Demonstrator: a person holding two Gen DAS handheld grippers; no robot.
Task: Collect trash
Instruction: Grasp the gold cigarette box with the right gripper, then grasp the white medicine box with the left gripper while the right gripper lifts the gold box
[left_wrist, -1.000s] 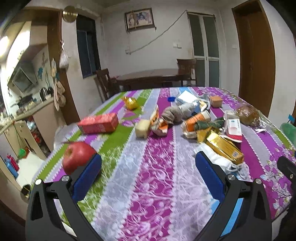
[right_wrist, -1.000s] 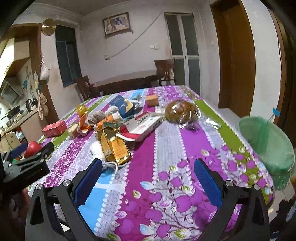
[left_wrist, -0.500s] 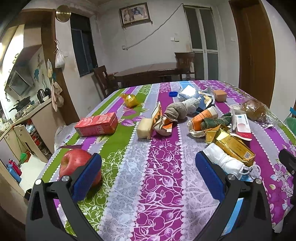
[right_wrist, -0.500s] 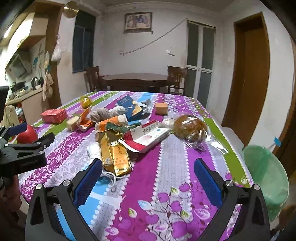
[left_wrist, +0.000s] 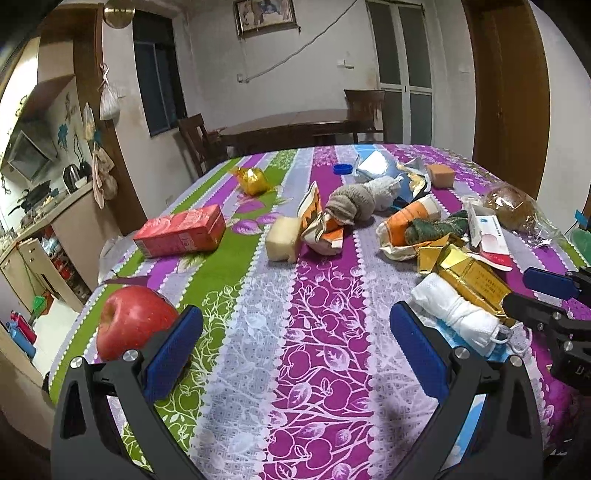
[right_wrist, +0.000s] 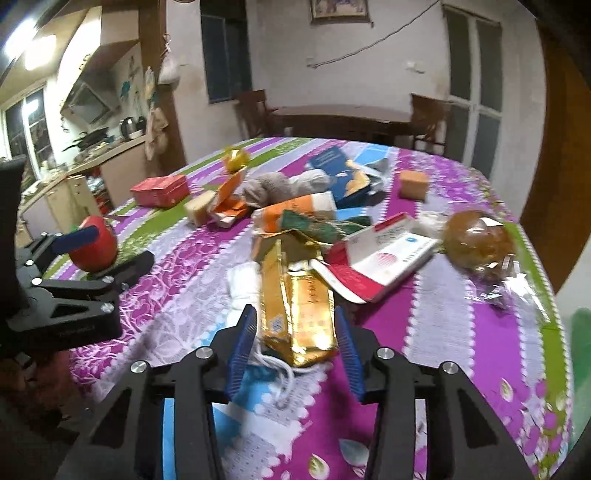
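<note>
- Trash lies strewn over the striped tablecloth (left_wrist: 295, 332), most of it heaped toward our right side, so that is where we begin.
- Our right gripper (right_wrist: 295, 343) straddles the near end of the gold foil packet (right_wrist: 295, 295), one blue pad on either side; the gap has narrowed, but we cannot tell whether the pads touch the foil yet, so we judge the grasp not yet made.
- The packet lies flat with a rolled white cloth (right_wrist: 243, 284) touching its left edge and a red-and-white box (right_wrist: 384, 258) just beside its right, which is why we come in from the free near end.
- Our left gripper (left_wrist: 295, 350) hangs low over bare cloth, spread wide and holding nothing, with a red apple (left_wrist: 133, 321) just beside its left finger.
- A green-lined bin (right_wrist: 580, 354) shows past the table's right edge, probably where the packet belongs.
</note>
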